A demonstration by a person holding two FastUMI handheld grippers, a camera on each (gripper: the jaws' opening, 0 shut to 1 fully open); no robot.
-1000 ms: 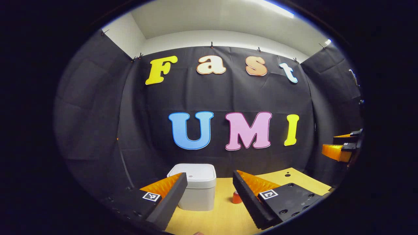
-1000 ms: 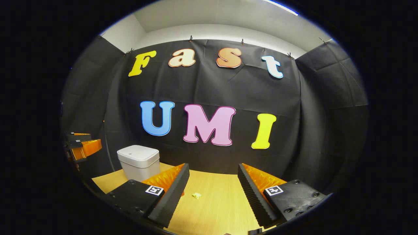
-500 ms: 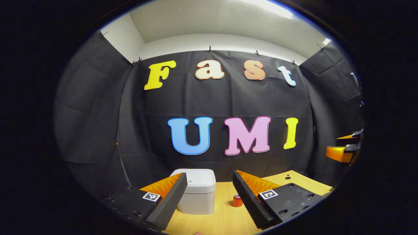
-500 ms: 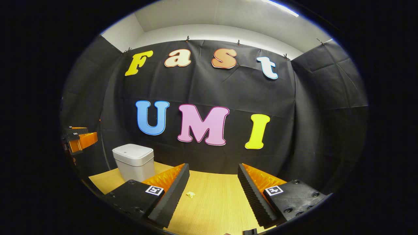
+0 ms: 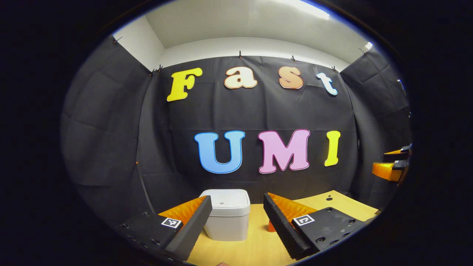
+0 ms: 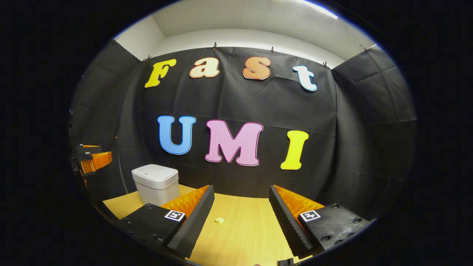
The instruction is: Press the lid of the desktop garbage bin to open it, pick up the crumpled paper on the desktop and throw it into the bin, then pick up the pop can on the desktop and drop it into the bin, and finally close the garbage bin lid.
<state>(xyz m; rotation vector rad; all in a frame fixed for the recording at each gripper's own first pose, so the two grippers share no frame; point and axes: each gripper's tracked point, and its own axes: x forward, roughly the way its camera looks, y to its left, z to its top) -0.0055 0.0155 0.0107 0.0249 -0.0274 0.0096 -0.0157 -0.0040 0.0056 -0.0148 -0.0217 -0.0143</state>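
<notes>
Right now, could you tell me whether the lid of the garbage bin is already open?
No, in the left gripper view the lid sits flat and closed on the garbage bin.

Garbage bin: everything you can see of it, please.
The garbage bin is a small off-white box with rounded corners, plastic by the look, standing upright on the wooden table near the booth's back wall. Its flat lid is shut and carries a small round mark. Nothing touches it; both grippers are clear of it.
</notes>
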